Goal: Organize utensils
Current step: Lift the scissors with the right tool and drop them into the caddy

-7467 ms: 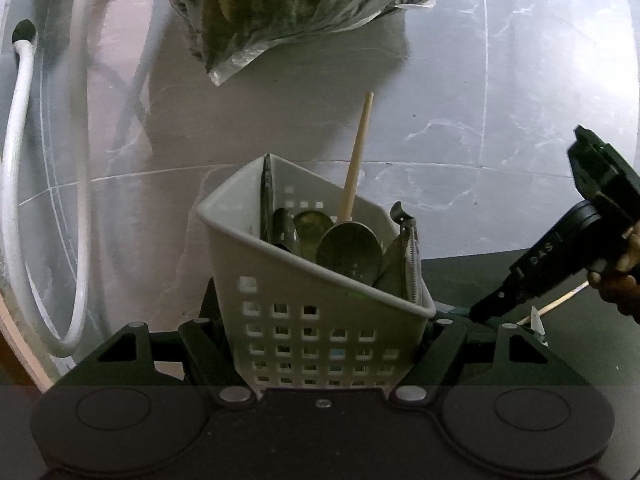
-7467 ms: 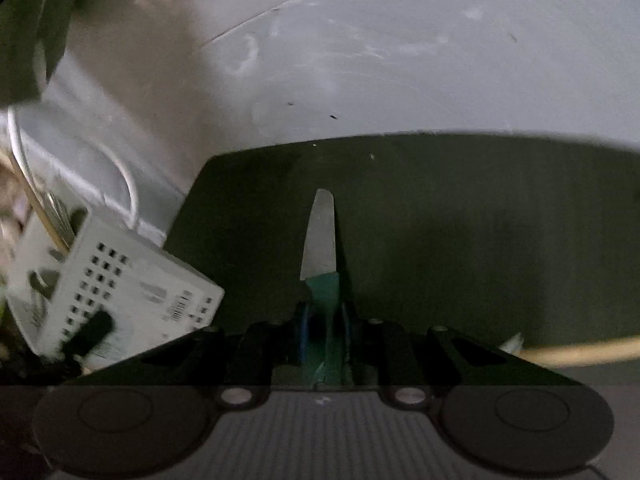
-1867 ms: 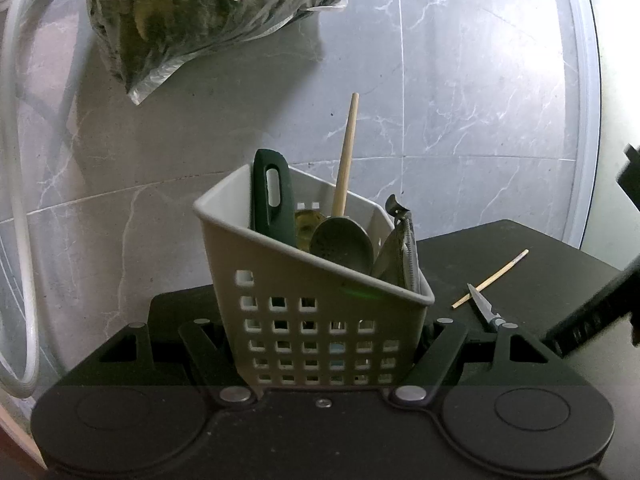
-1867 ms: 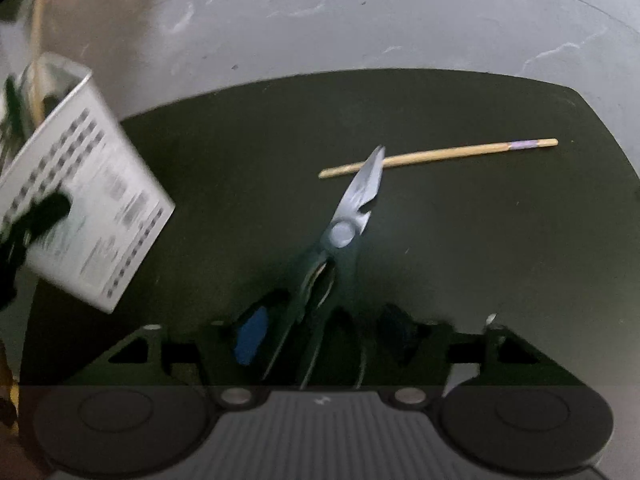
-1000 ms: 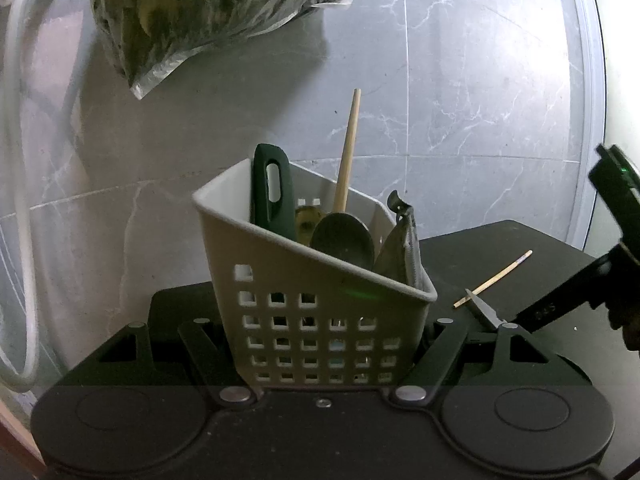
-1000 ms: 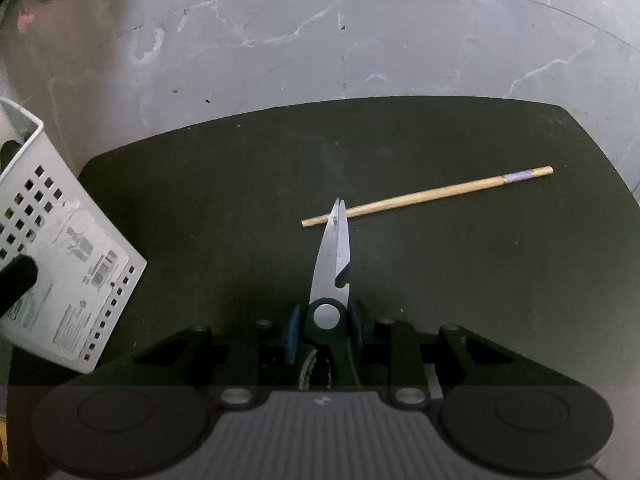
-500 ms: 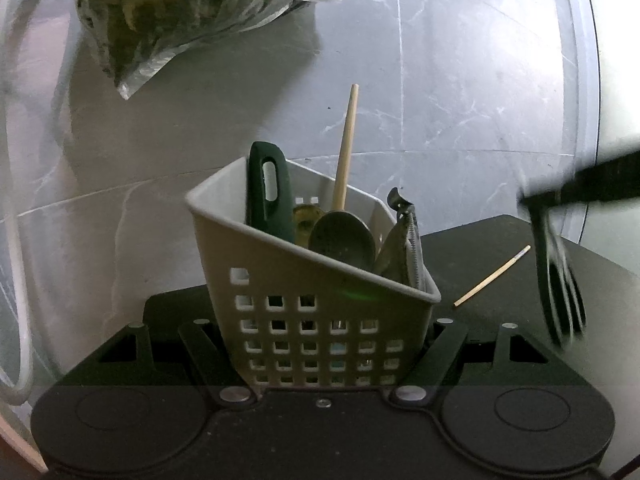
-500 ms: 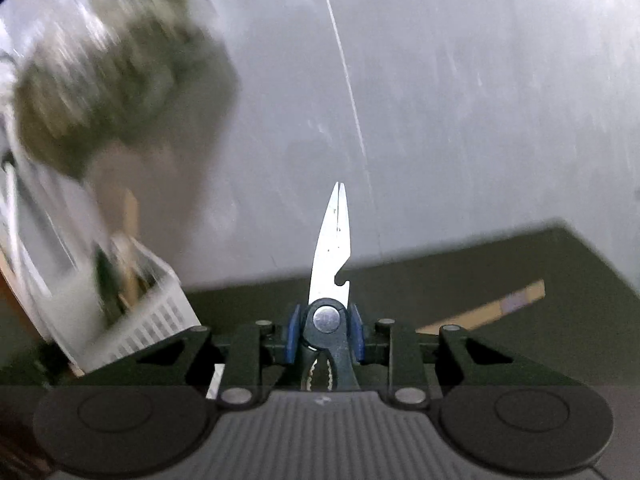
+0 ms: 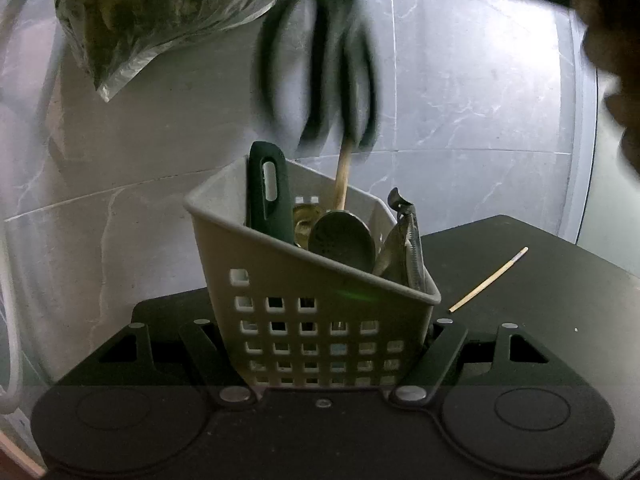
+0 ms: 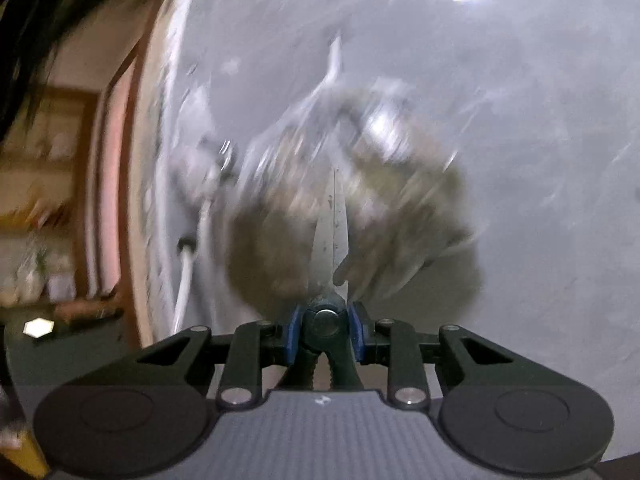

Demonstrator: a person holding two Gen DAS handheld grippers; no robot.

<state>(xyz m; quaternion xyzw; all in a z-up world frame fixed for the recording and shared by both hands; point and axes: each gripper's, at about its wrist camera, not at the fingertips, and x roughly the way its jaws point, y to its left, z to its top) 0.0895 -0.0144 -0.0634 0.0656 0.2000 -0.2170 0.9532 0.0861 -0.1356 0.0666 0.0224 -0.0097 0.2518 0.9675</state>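
Scissors (image 10: 331,236), steel blades closed, dark handles, clamped at pivot in right hand-held gripper (image 10: 325,326).

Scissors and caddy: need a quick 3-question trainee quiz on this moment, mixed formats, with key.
1. True or false: the right gripper is clamped on the scissors.
2. What does the left gripper hold? A) chopstick B) white caddy C) plastic bag
3. Fill in: one loose ____ lies on the black mat.

Key: 1 true. 2 B, the caddy. 3 chopstick.
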